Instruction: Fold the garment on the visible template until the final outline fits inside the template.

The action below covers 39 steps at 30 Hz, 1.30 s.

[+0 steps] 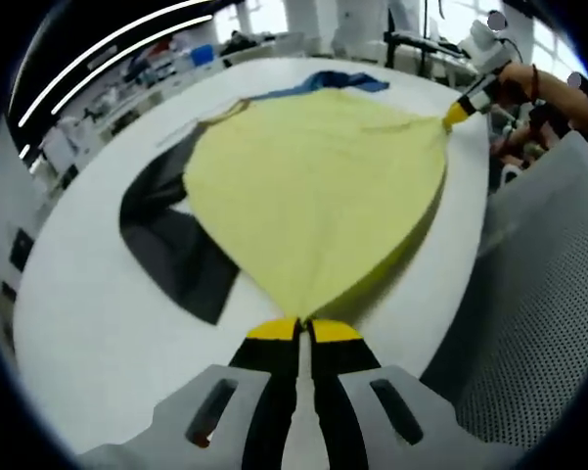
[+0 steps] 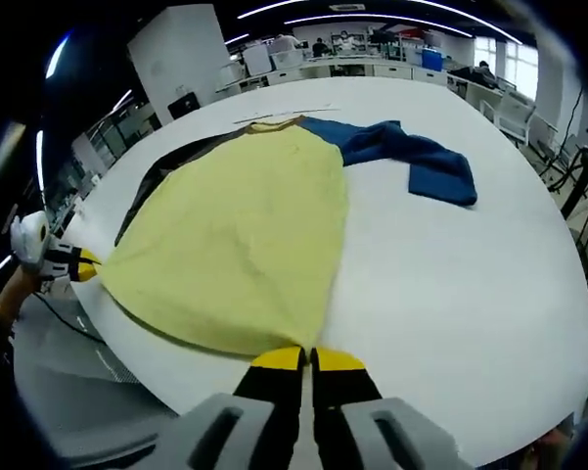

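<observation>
Two grippers hold the yellow garment (image 2: 235, 245) stretched over the white bench (image 2: 450, 274), its far end lying on the dark template (image 1: 171, 240); the fold looks mid-way, and next the lifted edge likely wants carrying across the template; a blue cloth (image 2: 411, 157) lies beside the far edge, close enough to snag; the left gripper (image 1: 303, 328) and right gripper (image 2: 308, 357) are each clamped tight on a corner.

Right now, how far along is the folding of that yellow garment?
Early. The yellow garment lies spread on the white table, partly over the dark template. In hand: the left hand-held gripper and right hand-held gripper each pinch a corner. No finished fold shows; it overhangs the template.
</observation>
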### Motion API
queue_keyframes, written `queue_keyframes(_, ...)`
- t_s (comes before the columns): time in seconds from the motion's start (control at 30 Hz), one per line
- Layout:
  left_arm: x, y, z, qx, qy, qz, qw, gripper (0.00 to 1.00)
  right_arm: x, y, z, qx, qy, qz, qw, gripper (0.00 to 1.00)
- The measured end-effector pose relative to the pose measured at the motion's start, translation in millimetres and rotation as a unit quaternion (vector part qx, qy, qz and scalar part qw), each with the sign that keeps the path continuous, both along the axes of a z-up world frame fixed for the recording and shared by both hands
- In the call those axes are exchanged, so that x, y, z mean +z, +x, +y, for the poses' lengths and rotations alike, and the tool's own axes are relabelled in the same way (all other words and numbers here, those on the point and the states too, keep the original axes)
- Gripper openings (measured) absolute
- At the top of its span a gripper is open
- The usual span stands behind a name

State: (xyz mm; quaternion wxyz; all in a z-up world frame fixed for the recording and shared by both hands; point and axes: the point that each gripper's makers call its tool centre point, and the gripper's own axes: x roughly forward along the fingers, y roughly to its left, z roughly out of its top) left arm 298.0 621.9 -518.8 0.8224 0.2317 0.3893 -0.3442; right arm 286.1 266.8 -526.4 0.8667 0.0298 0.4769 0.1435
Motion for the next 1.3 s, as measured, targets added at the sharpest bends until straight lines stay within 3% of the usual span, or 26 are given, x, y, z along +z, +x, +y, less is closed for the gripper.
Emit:
queue_keyframes(0.4, -9.3, -9.8, 3, -0.003, 0.011, 0.022, 0.9997, 0.03, -3.3, -3, 2, -0.017, 0.011, 0.009, 0.9998, 0.00)
queue_keyframes(0.53, -12.5, -14.9, 9, 0.001, 0.021, 0.033, 0.9992, 0.03, -6.5, -13, 1, -0.012, 0.010, 0.042, 0.9990, 0.01)
queue_keyframes(0.63, -16.5, -19.3, 17, 0.013, 0.033, 0.046, 0.9983, 0.05, -4.2, -13, 0, -0.005, 0.003, 0.041, 0.9991, 0.03)
queue_keyframes(0.83, -13.0, -22.3, 21, 0.045, 0.010, 0.057, 0.9973, 0.13, 3.5, -5, 0, -0.029, 0.020, 0.028, 0.9990, 0.06)
queue_keyframes(1.03, -4.2, -16.6, 24, 0.063, -0.002, 0.044, 0.9970, 0.16, 1.3, 4, -3, -0.043, 0.003, 0.016, 0.9989, 0.06)
queue_keyframes(1.1, -0.8, -14.2, 24, 0.071, -0.011, 0.040, 0.9966, 0.17, -3.1, -2, 1, -0.035, 0.000, 0.033, 0.9988, 0.06)
queue_keyframes(1.3, 5.3, -10.2, 23, 0.084, -0.024, 0.031, 0.9957, 0.17, -5.3, -9, -6, -0.050, -0.004, 0.030, 0.9983, 0.05)
